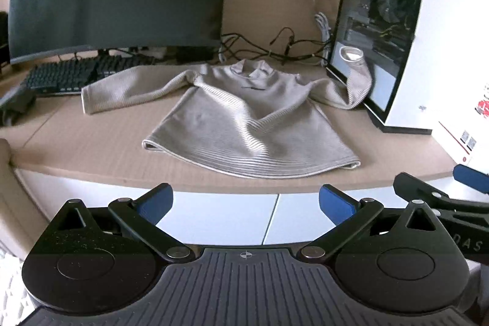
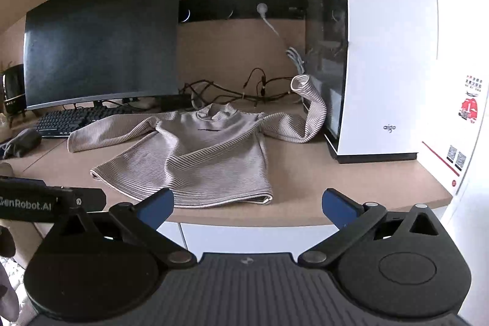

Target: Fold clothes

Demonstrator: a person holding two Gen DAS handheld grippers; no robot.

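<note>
— On the desk (image 1: pixel 91 148), straight ahead of both tools: one grey ribbed sweater (image 1: pixel 244 115), front up, hem toward us, collar toward the wall

— Long axis?

— Body runs hem to collar, away from the fingers. Sleeves go crosswise. One sleeve (image 1: pixel 128 87) lies flat toward the keyboard (image 1: pixel 67 75); the other sleeve (image 2: pixel 299 118) climbs and leans its cuff against the white computer case (image 2: pixel 388 51)

— Grippers?

— Two. Left gripper (image 1: pixel 246 200) and right gripper (image 2: pixel 248 205) both hang off the desk's front edge, short of the hem, fingers spread wide, nothing between them. Neither touches cloth

— Which is nearer what?

— My reading: the right one sits closer to the hem's right corner and the propped sleeve; the left one faces the hem roughly mid-body and has the flat sleeve on its side. Fold not begun, I'd judge; the leaning sleeve likely needs pulling down off the case first

— Count the rest

— One monitor (image 2: pixel 104 42), one keyboard, one case, one tangle of dark cables (image 1: pixel 275 48) behind the collar, one dark bundle (image 2: pixel 21 144) at the desk's left end; can't tell what it is
</note>
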